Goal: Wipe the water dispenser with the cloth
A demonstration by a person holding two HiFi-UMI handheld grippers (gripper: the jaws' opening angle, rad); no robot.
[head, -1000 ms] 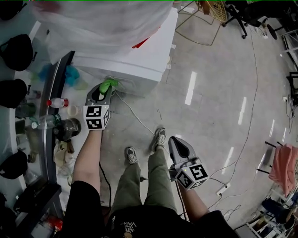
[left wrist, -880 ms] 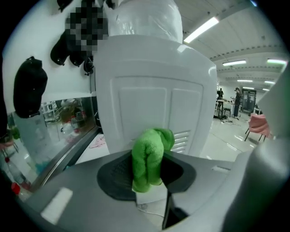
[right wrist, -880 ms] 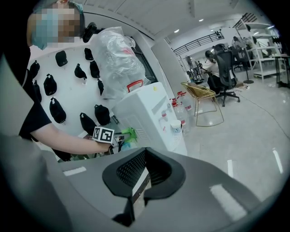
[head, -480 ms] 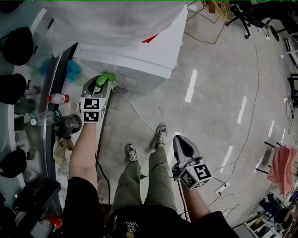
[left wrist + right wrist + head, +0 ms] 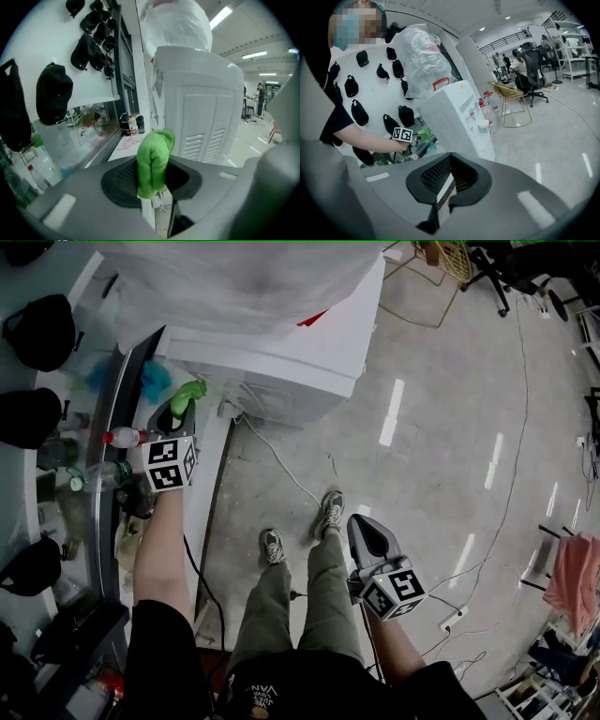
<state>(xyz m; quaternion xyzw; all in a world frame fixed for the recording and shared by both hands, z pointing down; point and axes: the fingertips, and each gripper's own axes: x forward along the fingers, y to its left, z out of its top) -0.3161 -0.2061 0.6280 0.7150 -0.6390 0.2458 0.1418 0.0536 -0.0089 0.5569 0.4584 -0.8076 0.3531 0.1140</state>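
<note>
The big water jug [image 5: 225, 277] upside down on the water dispenser [image 5: 300, 352] is wrapped in cloudy plastic, and its contents cannot be made out. On the ledge [image 5: 105, 456] along the wall, a clear bottle with a red cap [image 5: 122, 437] lies just beside the left gripper. Further along, by the dispenser's rear corner, a few dark bottles [image 5: 132, 123] stand together.

The person's left arm reaches straight forward over that ledge. The left gripper [image 5: 178, 412] is clamped on the green cloth [image 5: 188, 391], which bunches up between the jaws and pokes out past their tips. The cloth is held close to the dispenser's louvred white side panel [image 5: 201, 122], though whether it touches cannot be told.

The right arm hangs low beside the right leg. The right gripper [image 5: 367, 534] points out over the floor [image 5: 450, 456], its jaws together with nothing between them.
</note>
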